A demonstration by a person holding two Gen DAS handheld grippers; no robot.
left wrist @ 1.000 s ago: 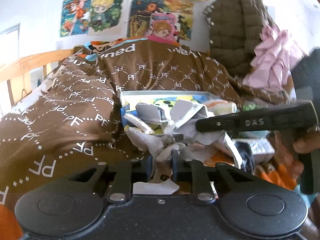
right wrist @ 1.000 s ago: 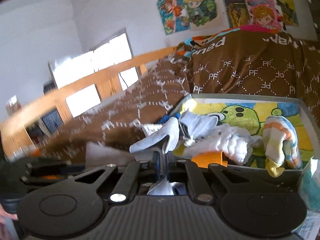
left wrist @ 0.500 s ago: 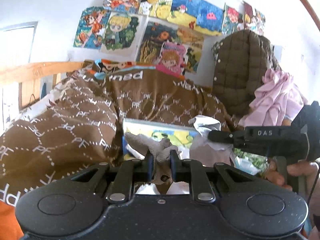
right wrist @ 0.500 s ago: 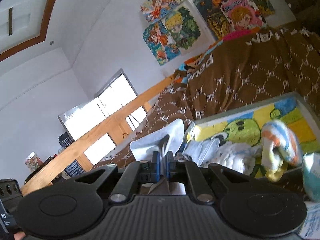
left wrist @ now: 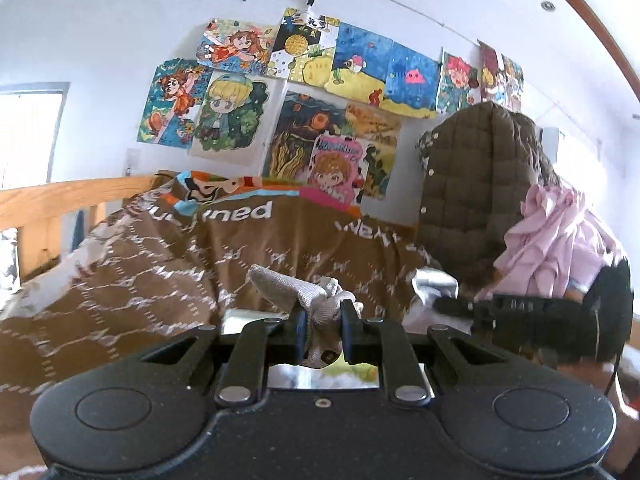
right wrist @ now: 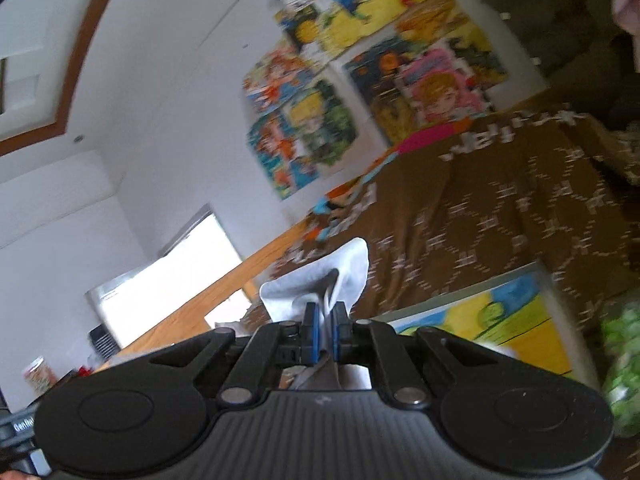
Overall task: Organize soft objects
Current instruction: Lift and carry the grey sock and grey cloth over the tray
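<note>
My left gripper [left wrist: 322, 330] is shut on a grey-beige sock [left wrist: 292, 288] and holds it up in the air in front of the brown bedspread. My right gripper [right wrist: 325, 330] is shut on a white sock [right wrist: 320, 282] and holds it up, tilted toward the wall. The right gripper also shows at the right of the left wrist view [left wrist: 532, 312], with white cloth [left wrist: 434, 284] at its tip. The cartoon-printed storage box [right wrist: 496, 316] lies below and to the right of the right gripper; only its edge shows under the left gripper [left wrist: 236, 318].
A brown patterned bedspread [left wrist: 160, 264] covers the bed, with a wooden rail [left wrist: 48, 200] at the left. A quilted brown jacket [left wrist: 476, 184] and pink cloth [left wrist: 556, 240] hang at the right. Drawings [left wrist: 312, 92] cover the wall. A green packet [right wrist: 622, 364] lies beside the box.
Both grippers have risen out of the box with their socks, and both views now tip up toward the wall. The box contents have dropped out of sight.
</note>
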